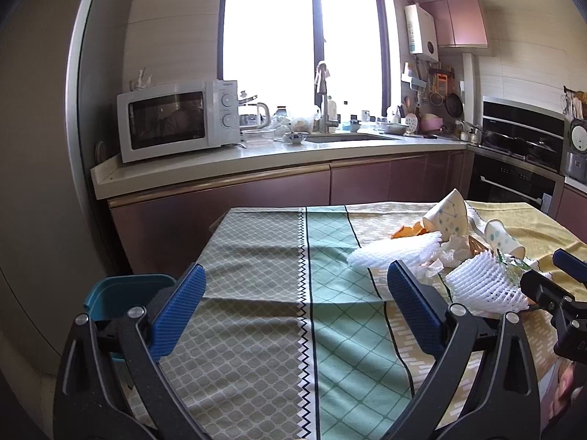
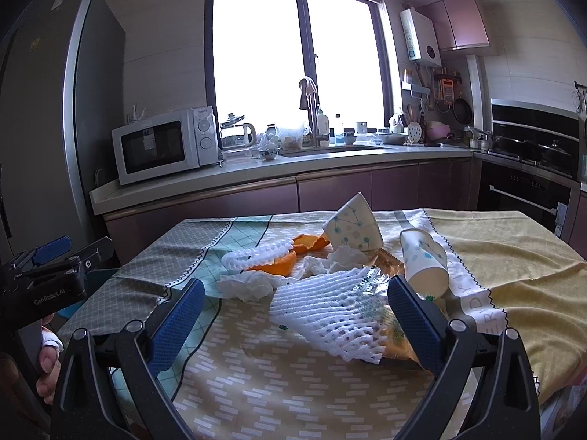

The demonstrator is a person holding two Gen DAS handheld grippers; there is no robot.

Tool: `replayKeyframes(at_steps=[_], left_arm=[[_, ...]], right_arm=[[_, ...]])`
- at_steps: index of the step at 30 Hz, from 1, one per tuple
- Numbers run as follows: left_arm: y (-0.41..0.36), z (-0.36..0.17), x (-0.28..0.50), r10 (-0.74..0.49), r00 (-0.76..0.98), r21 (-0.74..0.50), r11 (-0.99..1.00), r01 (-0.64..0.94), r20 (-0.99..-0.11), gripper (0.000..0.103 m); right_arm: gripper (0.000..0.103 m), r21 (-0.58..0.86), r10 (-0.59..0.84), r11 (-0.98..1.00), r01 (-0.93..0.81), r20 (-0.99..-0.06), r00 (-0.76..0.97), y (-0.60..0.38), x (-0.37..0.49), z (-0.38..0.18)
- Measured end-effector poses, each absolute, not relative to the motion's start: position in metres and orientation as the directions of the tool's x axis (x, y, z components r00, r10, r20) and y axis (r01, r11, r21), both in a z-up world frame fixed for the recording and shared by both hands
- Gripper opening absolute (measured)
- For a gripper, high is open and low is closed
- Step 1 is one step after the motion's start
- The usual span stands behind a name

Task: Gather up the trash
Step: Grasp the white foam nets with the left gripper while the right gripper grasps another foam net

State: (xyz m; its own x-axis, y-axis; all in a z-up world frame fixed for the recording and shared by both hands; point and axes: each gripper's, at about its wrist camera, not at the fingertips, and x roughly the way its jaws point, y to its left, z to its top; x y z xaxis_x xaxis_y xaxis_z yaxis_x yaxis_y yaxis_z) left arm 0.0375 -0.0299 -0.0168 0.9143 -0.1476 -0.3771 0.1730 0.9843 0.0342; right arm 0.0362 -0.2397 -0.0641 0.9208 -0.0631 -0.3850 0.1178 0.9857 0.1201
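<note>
A heap of trash lies on the clothed table (image 2: 256,385): a white foam fruit net (image 2: 330,315), a second foam net (image 2: 256,253) over orange peel (image 2: 273,266), crumpled tissue (image 2: 249,284), a shiny wrapper (image 2: 389,267) and two tipped paper cups (image 2: 354,227) (image 2: 425,262). My right gripper (image 2: 295,315) is open, low over the table, with the near foam net between its fingers, not touching. My left gripper (image 1: 295,300) is open and empty over the bare cloth, left of the heap (image 1: 440,253). A blue bin (image 1: 121,295) sits below the table's left edge.
Behind the table runs a kitchen counter (image 2: 256,176) with a microwave (image 2: 161,145), kettle, sink and faucet (image 2: 312,117). An oven and stove (image 2: 532,168) stand at the right. A tall grey fridge (image 2: 44,128) fills the left side.
</note>
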Motion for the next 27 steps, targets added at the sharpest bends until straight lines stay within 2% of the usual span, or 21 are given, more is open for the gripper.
replayKeyframes(at_steps=[5, 9, 12, 15, 17, 21, 23, 25, 26, 27], left_arm=[[-0.064, -0.025, 0.064, -0.248, 0.87, 0.061, 0.952, 0.301, -0.427, 0.097], [-0.094, -0.034, 0.088, -0.312, 0.828, 0.069, 0.92, 0.386, -0.466, 0.096], [-0.114, -0.04, 0.105, -0.345, 0.799, 0.076, 0.898, 0.434, -0.493, 0.09], [-0.13, -0.046, 0.119, -0.366, 0.775, 0.084, 0.879, 0.47, -0.515, 0.082], [-0.135, -0.048, 0.125, -0.365, 0.764, 0.08, 0.877, 0.474, -0.533, 0.064], [-0.139, -0.054, 0.138, -0.365, 0.744, 0.066, 0.875, 0.479, -0.56, 0.04], [-0.137, -0.055, 0.14, -0.37, 0.735, 0.052, 0.875, 0.481, -0.568, 0.023], [-0.136, -0.056, 0.141, -0.379, 0.725, 0.04, 0.872, 0.488, -0.576, 0.013], [-0.134, -0.055, 0.14, -0.383, 0.721, 0.035, 0.87, 0.491, -0.577, 0.009], [-0.133, -0.055, 0.139, -0.388, 0.719, 0.032, 0.869, 0.495, -0.577, 0.009]], right_arm=[[0.094, 0.143, -0.045, 0.982, 0.122, -0.448, 0.893, -0.255, 0.043, -0.083], [0.084, 0.131, -0.027, 0.986, 0.104, -0.492, 0.87, -0.256, 0.049, -0.094], [0.078, 0.145, -0.006, 0.985, 0.094, -0.517, 0.856, -0.257, 0.053, -0.101], [0.065, 0.159, 0.009, 0.983, 0.09, -0.535, 0.845, -0.259, 0.058, -0.106], [0.059, 0.172, 0.02, 0.981, 0.088, -0.543, 0.84, -0.262, 0.06, -0.108], [0.043, 0.192, 0.045, 0.979, 0.072, -0.545, 0.837, -0.265, 0.061, -0.109], [0.033, 0.2, 0.059, 0.978, 0.063, -0.549, 0.834, -0.266, 0.062, -0.11], [0.018, 0.211, 0.076, 0.976, 0.051, -0.553, 0.83, -0.267, 0.064, -0.111], [0.014, 0.225, 0.092, 0.973, 0.042, -0.551, 0.829, -0.268, 0.064, -0.111], [0.007, 0.243, 0.115, 0.97, 0.026, -0.548, 0.829, -0.269, 0.064, -0.111]])
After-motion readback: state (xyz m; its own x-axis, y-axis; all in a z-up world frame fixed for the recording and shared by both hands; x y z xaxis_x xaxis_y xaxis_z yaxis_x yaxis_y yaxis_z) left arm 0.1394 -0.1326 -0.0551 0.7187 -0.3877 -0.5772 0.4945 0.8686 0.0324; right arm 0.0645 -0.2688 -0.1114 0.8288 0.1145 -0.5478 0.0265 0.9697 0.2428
